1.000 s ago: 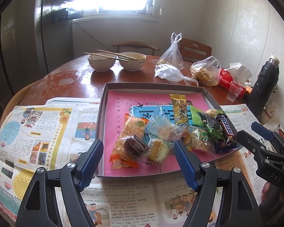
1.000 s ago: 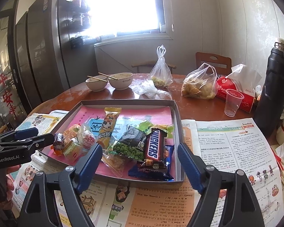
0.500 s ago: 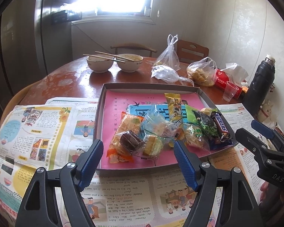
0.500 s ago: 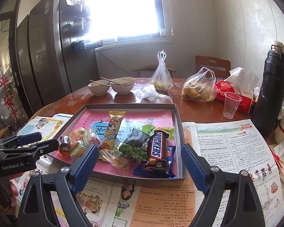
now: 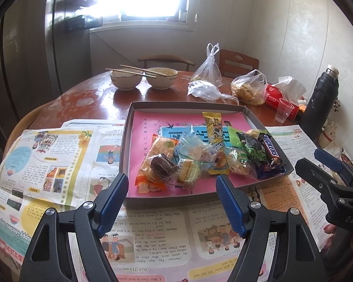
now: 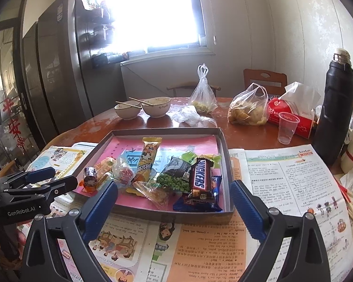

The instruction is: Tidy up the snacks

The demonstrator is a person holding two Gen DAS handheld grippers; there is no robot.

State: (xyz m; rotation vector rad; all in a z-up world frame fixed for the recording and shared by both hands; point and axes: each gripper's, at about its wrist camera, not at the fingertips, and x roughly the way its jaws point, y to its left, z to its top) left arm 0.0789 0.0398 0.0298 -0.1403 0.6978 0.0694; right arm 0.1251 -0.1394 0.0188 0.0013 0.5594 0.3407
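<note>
- Presently the left gripper hangs with its blue-padded jaws spread wide and nothing between them, over the newspaper just short of the tray.
- Likewise the right gripper gapes wide and empty at the tray's near edge.
- Inside the tray lie the snacks: a Snickers bar, green peas packet, yellow wrapped bar and chocolate cake, heaped together.
- Beyond stand two bowls with chopsticks.
</note>
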